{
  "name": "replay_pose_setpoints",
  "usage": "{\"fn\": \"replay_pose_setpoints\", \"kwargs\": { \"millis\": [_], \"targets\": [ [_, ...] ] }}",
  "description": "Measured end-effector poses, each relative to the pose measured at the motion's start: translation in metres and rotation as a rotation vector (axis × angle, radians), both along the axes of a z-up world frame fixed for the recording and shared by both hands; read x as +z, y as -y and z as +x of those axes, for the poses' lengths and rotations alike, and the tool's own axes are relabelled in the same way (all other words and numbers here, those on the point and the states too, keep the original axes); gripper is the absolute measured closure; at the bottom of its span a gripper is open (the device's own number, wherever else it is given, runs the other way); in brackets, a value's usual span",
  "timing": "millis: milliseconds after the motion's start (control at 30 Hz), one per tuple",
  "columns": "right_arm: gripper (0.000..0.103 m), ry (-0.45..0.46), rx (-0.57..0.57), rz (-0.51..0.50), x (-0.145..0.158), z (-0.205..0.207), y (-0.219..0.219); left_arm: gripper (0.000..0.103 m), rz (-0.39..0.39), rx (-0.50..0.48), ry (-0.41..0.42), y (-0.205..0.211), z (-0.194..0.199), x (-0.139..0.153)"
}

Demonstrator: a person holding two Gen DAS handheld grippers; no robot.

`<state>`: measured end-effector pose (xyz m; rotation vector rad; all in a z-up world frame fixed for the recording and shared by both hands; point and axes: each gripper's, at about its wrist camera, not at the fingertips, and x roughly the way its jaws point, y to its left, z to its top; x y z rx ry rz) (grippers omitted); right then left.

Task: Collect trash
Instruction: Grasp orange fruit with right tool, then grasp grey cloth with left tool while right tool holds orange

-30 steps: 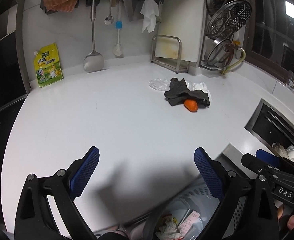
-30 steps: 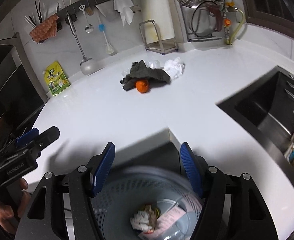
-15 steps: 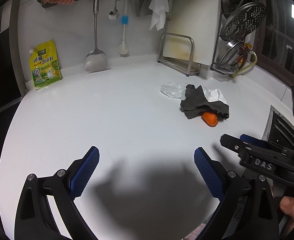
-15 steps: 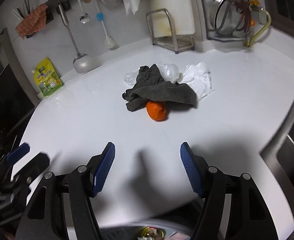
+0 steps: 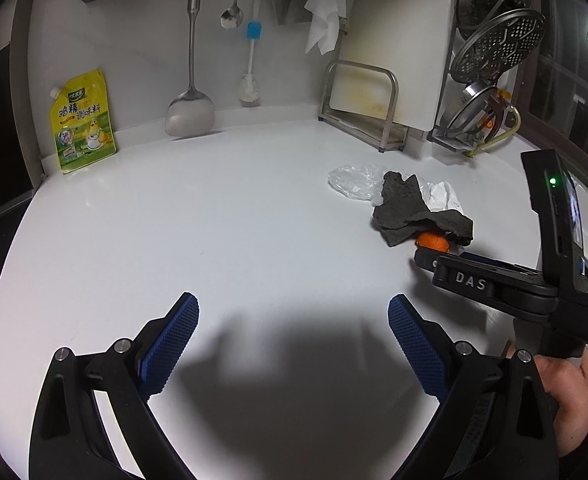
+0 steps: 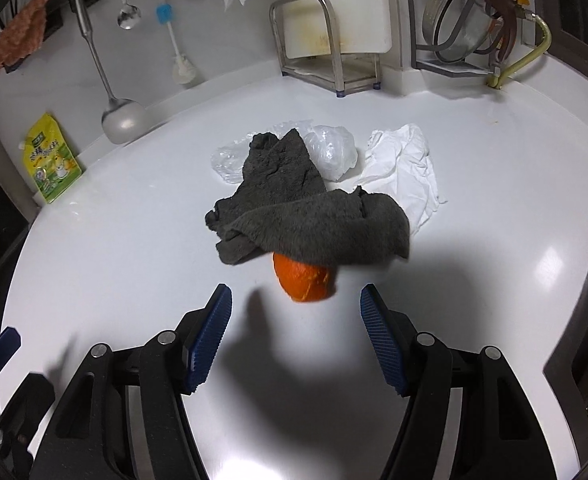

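Fingers of both grippers gape empty; the right gripper has swung from bin to peel, ready to grab.

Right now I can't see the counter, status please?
Both grippers, left and right, open, empty. Orange peel just ahead of right. Grey cloth draped over it.

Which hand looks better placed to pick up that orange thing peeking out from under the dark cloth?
Probably the right. The right gripper is open with the orange peel lined up just ahead of its fingers. The left gripper faces bare countertop, the pile off to its side.
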<state>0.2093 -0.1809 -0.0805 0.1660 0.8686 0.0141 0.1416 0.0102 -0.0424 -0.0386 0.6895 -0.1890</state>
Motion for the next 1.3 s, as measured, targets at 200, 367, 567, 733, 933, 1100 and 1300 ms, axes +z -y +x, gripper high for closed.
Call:
{"fn": "replay_pose_setpoints", "kwargs": {
  "millis": [200,367,567,733,933,1100,1300],
  "targets": [
    [0.042,0.002,-0.011,-0.041,-0.003,0.01,-0.003,0.009,-0.003,-0.003,-0.007,0.001,0.004,-0.003],
    [0.065,0.011,-0.006,-0.095,-0.004,0.012,-0.008,0.009,-0.005,-0.005,-0.016,0.003,0.006,-0.005],
    [0.079,0.029,0.022,-0.126,-0.003,0.009,-0.011,0.009,-0.005,-0.013,-0.024,0.008,0.009,-0.005],
    [0.081,0.035,0.064,-0.084,0.0,-0.008,-0.005,0.009,0.001,-0.022,-0.022,0.018,0.013,0.0],
    [0.082,0.053,0.084,-0.029,0.008,-0.045,0.019,0.009,0.004,-0.036,-0.021,0.038,0.019,0.005],
    [0.082,0.078,0.044,-0.002,0.017,-0.073,0.055,0.009,0.003,-0.062,-0.025,0.064,0.027,0.011],
    [0.082,0.109,-0.027,0.031,0.026,-0.087,0.102,0.009,-0.005,-0.087,-0.023,0.1,0.046,0.02]
  ]
}}
